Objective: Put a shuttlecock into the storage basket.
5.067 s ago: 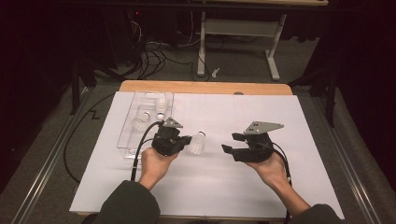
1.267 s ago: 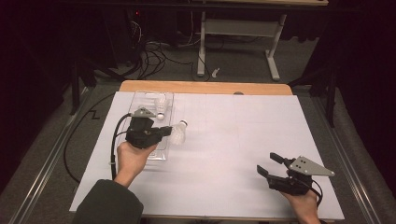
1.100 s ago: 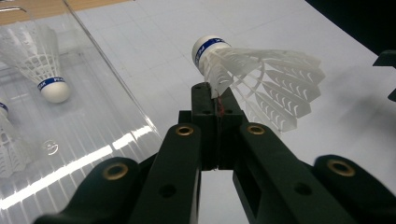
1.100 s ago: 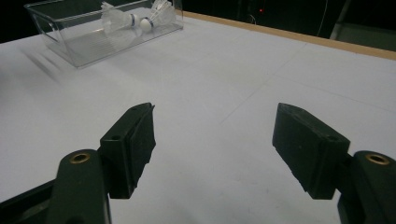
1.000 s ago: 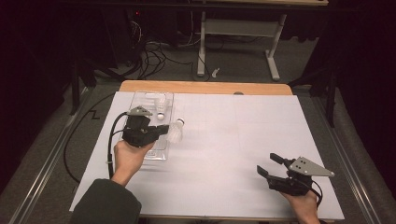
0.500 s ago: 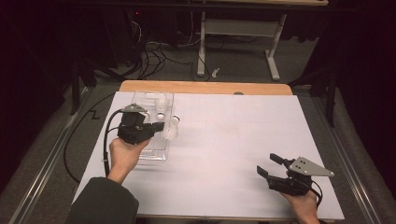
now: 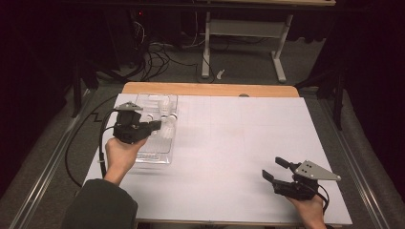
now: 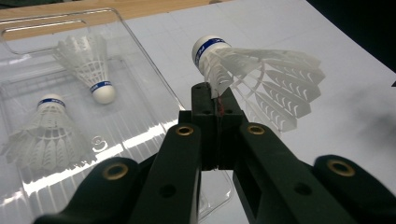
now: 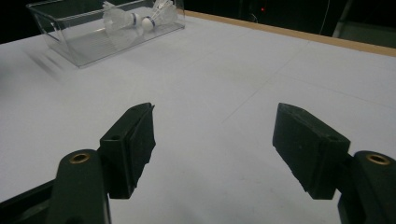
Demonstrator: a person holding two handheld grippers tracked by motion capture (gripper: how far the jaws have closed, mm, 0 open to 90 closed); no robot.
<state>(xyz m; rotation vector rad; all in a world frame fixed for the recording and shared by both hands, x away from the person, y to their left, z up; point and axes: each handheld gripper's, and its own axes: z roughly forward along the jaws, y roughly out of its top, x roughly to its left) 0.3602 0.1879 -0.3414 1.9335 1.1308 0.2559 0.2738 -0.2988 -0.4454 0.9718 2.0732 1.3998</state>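
My left gripper [image 8: 215,95] is shut on a white shuttlecock [image 8: 261,79] with a blue band, pinching its feather skirt near the cork. In the high view that left gripper [image 7: 154,126] holds the shuttlecock [image 7: 168,130] over the clear plastic tray [image 7: 157,155] at the table's left. Two more shuttlecocks lie in the tray [image 8: 140,116]: one on its side at the far end [image 8: 86,65], one cork-up nearer [image 8: 46,130]. My right gripper [image 7: 276,169] rests near the front right corner, its jaws open with nothing between them [image 9: 215,140].
A white sheet [image 7: 239,138] covers the wooden table [image 7: 210,89]. A black cable [image 7: 100,148] trails from the left gripper off the left edge. Beyond the table stand a white frame [image 7: 239,28] and tangled cords [image 7: 157,52] on the floor.
The left hand has carried the shuttlecock leftward and farther back, from beside the tray to over it. The right gripper has stayed in place, open.
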